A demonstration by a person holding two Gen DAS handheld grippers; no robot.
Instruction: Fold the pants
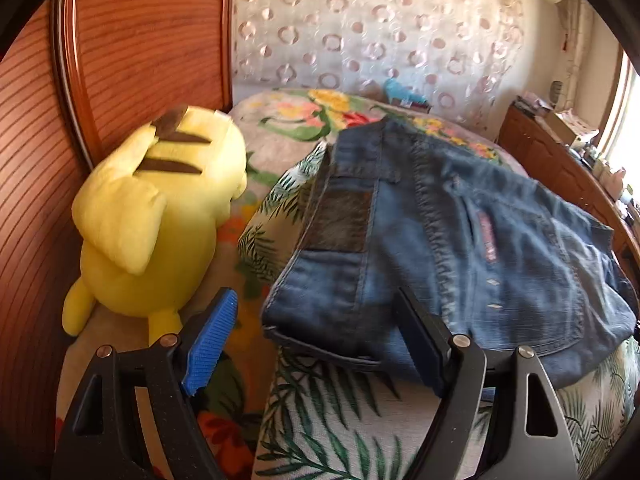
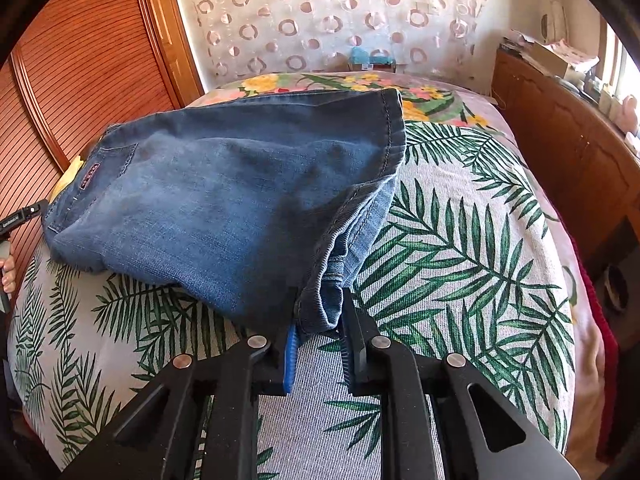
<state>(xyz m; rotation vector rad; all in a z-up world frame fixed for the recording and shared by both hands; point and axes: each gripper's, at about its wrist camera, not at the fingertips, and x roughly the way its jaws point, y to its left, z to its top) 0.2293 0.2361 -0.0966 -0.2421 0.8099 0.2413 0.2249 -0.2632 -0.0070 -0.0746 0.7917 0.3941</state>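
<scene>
Blue denim pants (image 1: 460,240) lie folded on a palm-leaf cloth (image 1: 340,412) on the bed. In the left wrist view my left gripper (image 1: 316,320) is open, its blue-padded fingers (image 1: 210,344) straddling the waistband corner without holding it. In the right wrist view the pants (image 2: 224,200) spread across the bed, and my right gripper (image 2: 318,320) is shut on a bunched hem fold of the pants at the near edge. The left gripper's tip shows at the far left of that view (image 2: 20,218).
A yellow plush toy (image 1: 156,216) sits left of the pants against a wooden slatted headboard (image 1: 48,160). A wooden bed frame (image 2: 560,152) runs along the right. A floral blanket (image 2: 360,82) and a curtain (image 2: 320,12) lie behind.
</scene>
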